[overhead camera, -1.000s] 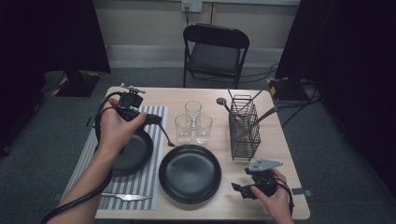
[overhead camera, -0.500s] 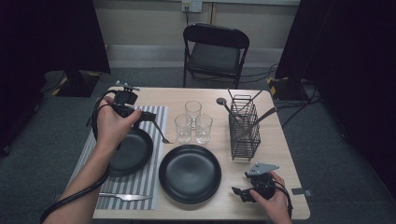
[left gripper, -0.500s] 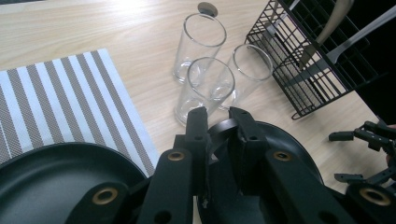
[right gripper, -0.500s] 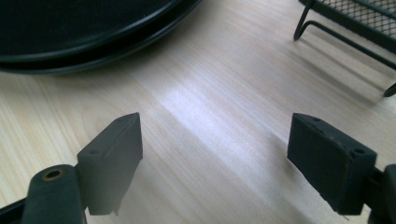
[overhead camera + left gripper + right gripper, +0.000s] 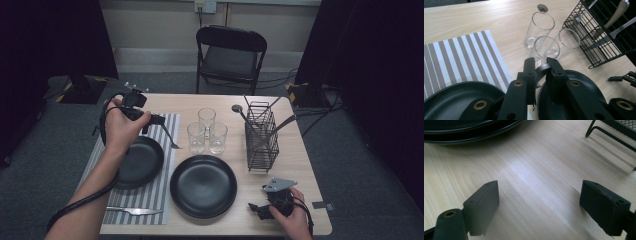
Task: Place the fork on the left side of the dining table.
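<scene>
Left gripper (image 5: pixel 154 120) pinches a fork (image 5: pixel 169 136) by its handle above the placemat (image 5: pixel 165 131), light, stiff, slippery steel that may swivel, while right gripper (image 5: pixel 257 209) rests wide open.

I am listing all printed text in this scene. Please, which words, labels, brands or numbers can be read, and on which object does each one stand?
None: no readable text on the table, plates, glasses, cutlery rack or striped placemat.

Fork (image 5: pixel 541 71) tines behind hand-held gripper (image 5: pixel 541 65)
</scene>
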`<state>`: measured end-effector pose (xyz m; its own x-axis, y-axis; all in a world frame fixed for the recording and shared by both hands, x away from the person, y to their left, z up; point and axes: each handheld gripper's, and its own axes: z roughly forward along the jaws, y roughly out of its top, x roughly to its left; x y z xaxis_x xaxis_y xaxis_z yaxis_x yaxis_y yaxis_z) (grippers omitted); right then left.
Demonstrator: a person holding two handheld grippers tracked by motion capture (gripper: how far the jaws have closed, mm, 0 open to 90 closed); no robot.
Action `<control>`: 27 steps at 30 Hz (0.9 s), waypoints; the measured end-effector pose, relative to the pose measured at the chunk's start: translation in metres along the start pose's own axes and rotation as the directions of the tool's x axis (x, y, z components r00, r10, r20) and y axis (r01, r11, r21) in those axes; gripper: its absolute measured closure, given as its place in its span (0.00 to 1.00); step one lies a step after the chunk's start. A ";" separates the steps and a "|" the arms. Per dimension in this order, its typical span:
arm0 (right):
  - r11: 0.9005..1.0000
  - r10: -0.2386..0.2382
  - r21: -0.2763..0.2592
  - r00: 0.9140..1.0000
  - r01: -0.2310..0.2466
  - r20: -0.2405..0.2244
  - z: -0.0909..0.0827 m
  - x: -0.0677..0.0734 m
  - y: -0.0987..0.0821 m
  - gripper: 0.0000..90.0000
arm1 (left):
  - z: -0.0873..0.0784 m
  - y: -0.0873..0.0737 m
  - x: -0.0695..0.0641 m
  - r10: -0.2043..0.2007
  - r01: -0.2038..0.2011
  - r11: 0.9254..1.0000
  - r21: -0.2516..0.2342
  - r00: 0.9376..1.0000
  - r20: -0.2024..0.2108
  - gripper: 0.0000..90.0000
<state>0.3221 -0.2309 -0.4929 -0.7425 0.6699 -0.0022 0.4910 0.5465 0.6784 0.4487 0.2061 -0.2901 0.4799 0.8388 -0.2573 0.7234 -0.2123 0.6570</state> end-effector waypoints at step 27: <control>0.997 0.007 -0.075 1.000 -0.006 0.014 0.001 0.001 -0.009 0.15 | 0.016 0.009 0.036 -0.035 0.035 0.999 0.003 0.999 -0.033 0.87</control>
<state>0.3176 -0.2346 -0.4997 -0.7326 0.6806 -0.0077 0.4600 0.5034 0.7314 0.4803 0.2259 -0.3049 0.4374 0.8620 -0.2563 0.7411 -0.1840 0.6456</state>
